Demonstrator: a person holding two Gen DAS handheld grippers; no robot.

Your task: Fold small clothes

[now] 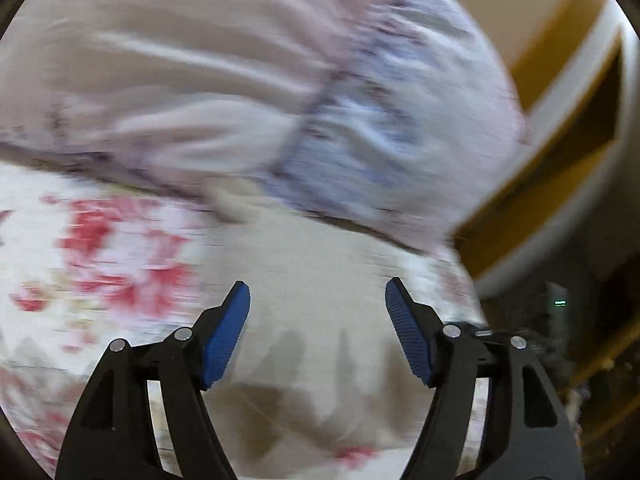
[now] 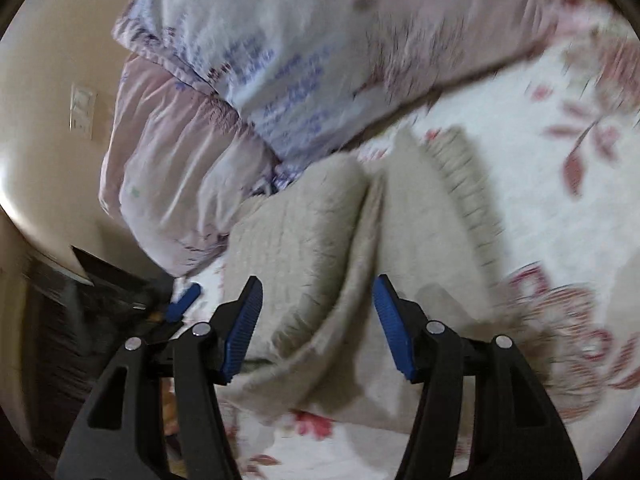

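Observation:
A small beige knitted garment (image 2: pixel 316 248) lies on a white bedsheet with red flowers (image 2: pixel 540 208). It is partly folded, with a raised crease down its middle and a ribbed hem (image 2: pixel 464 176) at the far side. My right gripper (image 2: pixel 318 292) is open just above it, its jaws to either side of the crease. In the left wrist view the garment (image 1: pixel 312 280) lies flat under my left gripper (image 1: pixel 318 296), which is open and empty. The left gripper's blue pad (image 2: pixel 184 302) shows in the right wrist view, left of the garment. Both views are motion-blurred.
A rumpled pink and lilac quilt (image 1: pixel 224 80) is piled just beyond the garment; it also shows in the right wrist view (image 2: pixel 224 92). The bed's edge and dark floor (image 2: pixel 60 320) lie to the left. A cream wall with a switch plate (image 2: pixel 82 110) stands behind.

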